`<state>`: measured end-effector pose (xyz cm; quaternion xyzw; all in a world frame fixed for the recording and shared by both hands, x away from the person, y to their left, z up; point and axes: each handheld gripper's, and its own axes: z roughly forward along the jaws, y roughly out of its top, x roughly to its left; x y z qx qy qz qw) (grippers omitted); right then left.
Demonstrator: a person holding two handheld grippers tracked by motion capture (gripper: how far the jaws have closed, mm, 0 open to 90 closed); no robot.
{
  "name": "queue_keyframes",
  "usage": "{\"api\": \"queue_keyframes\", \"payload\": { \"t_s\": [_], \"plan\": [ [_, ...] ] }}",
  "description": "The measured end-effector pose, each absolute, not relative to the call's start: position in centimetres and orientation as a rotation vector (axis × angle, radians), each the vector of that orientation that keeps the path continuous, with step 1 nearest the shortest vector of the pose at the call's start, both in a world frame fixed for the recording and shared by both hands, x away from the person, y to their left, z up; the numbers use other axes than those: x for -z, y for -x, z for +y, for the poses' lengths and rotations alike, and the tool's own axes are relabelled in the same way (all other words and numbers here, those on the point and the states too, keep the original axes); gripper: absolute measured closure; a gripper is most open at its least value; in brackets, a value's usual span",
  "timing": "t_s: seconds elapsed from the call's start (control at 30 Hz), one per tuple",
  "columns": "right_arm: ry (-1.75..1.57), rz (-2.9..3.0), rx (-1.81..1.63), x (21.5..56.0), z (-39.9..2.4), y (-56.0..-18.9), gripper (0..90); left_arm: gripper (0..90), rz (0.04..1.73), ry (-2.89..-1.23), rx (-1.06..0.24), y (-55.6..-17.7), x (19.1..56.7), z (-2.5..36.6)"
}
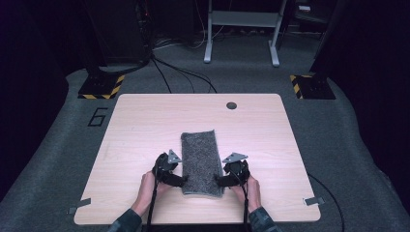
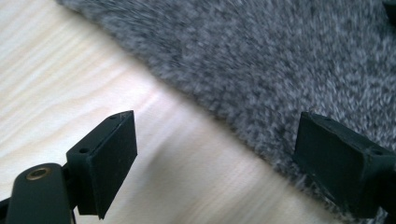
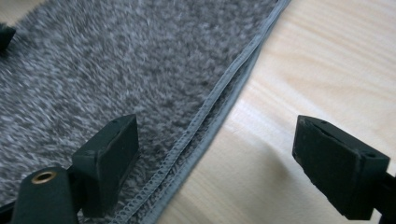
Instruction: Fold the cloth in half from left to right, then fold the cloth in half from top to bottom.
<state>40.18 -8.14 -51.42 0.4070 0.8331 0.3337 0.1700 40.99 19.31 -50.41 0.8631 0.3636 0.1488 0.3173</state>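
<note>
A grey fluffy towel [image 1: 200, 162], folded into a long strip, lies flat on the middle of the pale wooden table [image 1: 145, 125]. My left gripper [image 1: 182, 181] rests at the strip's near left edge and my right gripper [image 1: 220, 181] at its near right edge, each held by a hand. In the left gripper view the left gripper [image 2: 219, 158] is open, one jaw over bare wood and the other over the towel [image 2: 280, 56]. The right gripper [image 3: 219, 158] is open astride the towel's stitched hem [image 3: 219, 93]. Nothing is pinched.
A round cable hole [image 1: 231, 105] sits near the table's far edge. Grey tape tabs [image 1: 80, 207] [image 1: 313, 200] mark the near corners. On the floor beyond are striped stand bases [image 1: 100, 87] [image 1: 309, 86], cables and a white frame [image 1: 241, 29].
</note>
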Motion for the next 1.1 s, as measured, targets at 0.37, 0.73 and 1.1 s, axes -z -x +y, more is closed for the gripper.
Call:
{"api": "queue_keyframes", "payload": {
  "t_s": [0.37,0.73,1.1],
  "plan": [
    [-1.169,2.387,-1.052,48.5,-8.2,-46.9,14.8,12.2,1.132,-2.125,-0.321,-49.2,49.2,21.7],
    [-1.193,2.410,-1.036,48.3,-6.8,-52.0,16.8,15.2,1.207,-2.142,-0.351,-53.5,49.4,21.3],
    [-1.270,2.403,-1.016,49.4,-5.9,-56.6,34.7,27.5,1.230,-2.147,-0.340,-55.9,50.5,20.7]
  ]
}}
